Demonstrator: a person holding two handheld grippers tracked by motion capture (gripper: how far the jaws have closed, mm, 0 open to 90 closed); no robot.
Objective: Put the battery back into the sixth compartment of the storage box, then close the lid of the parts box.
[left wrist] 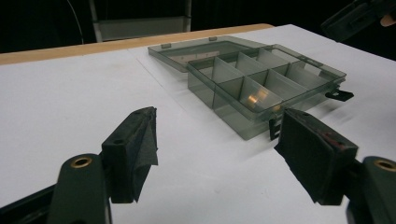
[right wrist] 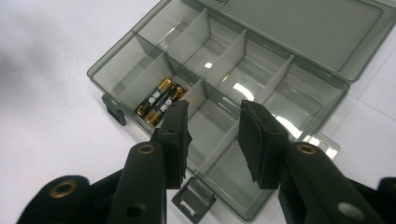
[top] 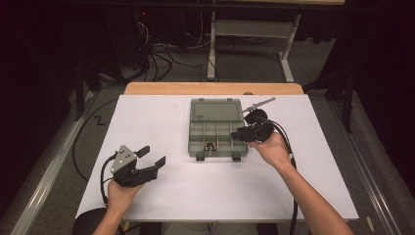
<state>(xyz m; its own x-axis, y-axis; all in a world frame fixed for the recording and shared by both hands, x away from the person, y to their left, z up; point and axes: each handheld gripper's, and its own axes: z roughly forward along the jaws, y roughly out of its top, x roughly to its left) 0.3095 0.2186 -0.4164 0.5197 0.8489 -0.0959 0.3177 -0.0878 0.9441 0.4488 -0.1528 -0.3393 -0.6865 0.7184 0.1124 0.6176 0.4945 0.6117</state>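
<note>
A grey see-through compartment box [top: 195, 142] lies open in the middle of the white table, its lid [top: 216, 109] flat behind it. Two batteries [top: 211, 146] lie side by side in one front compartment, gold-ended in the right gripper view [right wrist: 159, 100]. My right gripper [top: 239, 134] hovers over the box's right front part; its jaws stand open [right wrist: 215, 121] above the dividers [right wrist: 224, 49] with nothing between them, the batteries just left of them. My left gripper [top: 154, 155] rests at the table's left front, open and empty [left wrist: 219, 135], pointing toward the box [left wrist: 233, 116].
A thin metal strip [top: 259, 104] lies at the box's back right corner. A wooden edge [top: 215, 88] borders the table's far side. Beyond it are floor cables [top: 161, 58] and a white table frame [top: 254, 29]. Bare white surface [top: 220, 191] lies in front of the box.
</note>
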